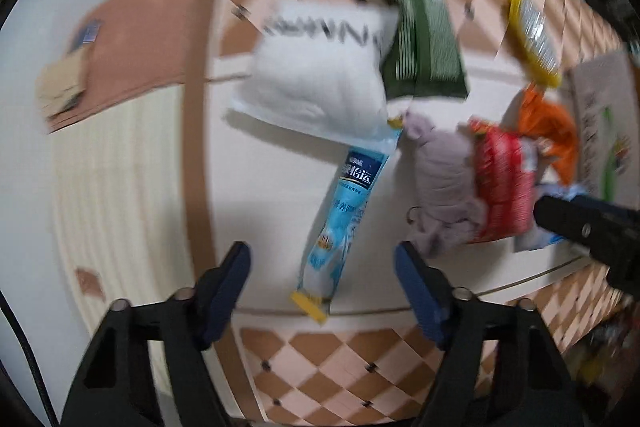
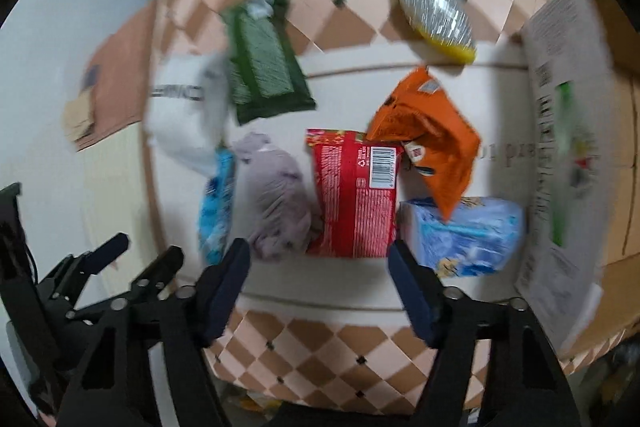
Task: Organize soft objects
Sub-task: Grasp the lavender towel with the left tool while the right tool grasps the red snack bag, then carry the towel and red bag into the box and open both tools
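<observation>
Both views motion-blurred, aimed down at pale round tabletop [image 2: 472, 291] on checkered floor mat.

Left hand-held gripper [image 1: 322, 277]: jaws apart, empty, above long light-blue sachet with yellow ends [image 1: 344, 211]. Right hand-held gripper [image 2: 318, 277]: jaws apart, empty, above flat red crinkly snack packet [image 2: 354, 195].

Between these, touching both: lilac plush toy [image 2: 278, 199]. Further out: white pillow-like pouch [image 1: 320, 67], dark green striped packet [image 1: 424, 47], orange foil bag [image 2: 428, 135] overlapping blue-white tissue pack [image 2: 464, 235], yellow-rimmed silver pouch [image 2: 436, 3].

Judged light, limp, slippery film; sachet best pinched mid-length, plush across its body.

Printed text unreadable; sachet's upper end tucked under white pouch
</observation>
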`<state>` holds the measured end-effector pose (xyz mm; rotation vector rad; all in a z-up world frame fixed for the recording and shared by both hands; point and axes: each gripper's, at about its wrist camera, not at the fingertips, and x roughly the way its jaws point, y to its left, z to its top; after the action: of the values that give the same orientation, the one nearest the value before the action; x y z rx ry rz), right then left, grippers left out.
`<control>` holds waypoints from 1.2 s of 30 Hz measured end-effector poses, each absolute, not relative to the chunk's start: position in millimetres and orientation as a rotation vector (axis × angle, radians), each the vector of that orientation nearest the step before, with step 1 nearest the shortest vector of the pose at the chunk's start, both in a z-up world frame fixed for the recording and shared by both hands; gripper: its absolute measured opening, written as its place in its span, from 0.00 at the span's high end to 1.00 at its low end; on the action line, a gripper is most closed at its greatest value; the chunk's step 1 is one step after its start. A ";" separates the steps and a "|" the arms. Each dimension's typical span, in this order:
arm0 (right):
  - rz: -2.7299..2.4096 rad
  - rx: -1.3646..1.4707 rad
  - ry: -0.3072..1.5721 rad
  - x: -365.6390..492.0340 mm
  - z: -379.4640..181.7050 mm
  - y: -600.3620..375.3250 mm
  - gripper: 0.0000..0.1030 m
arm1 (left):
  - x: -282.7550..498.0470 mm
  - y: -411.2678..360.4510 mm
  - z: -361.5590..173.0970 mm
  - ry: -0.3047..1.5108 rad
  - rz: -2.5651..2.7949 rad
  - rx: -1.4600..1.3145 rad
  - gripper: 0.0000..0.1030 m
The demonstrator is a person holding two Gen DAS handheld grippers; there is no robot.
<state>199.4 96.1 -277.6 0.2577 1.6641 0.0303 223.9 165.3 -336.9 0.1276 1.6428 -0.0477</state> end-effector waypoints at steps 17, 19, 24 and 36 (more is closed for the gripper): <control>-0.171 0.242 1.784 207.5 -369.7 98.7 0.35 | 206.2 159.1 -354.7 1.690 -0.150 -0.096 0.50; -0.175 0.189 1.768 206.8 -370.4 103.9 0.49 | 201.8 154.2 -352.2 1.711 -0.165 -0.144 0.50; -0.179 0.221 1.754 191.6 -361.1 92.8 0.52 | 202.0 134.4 -361.6 1.752 -0.222 -0.261 0.50; -0.211 0.240 1.745 171.2 -389.5 91.6 0.53 | 207.3 79.1 -394.4 1.843 -0.232 -0.210 0.71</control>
<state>171.2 91.6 -389.5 0.2399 1.7451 -0.2112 207.3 79.1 -394.4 -0.2100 1.8426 -0.2324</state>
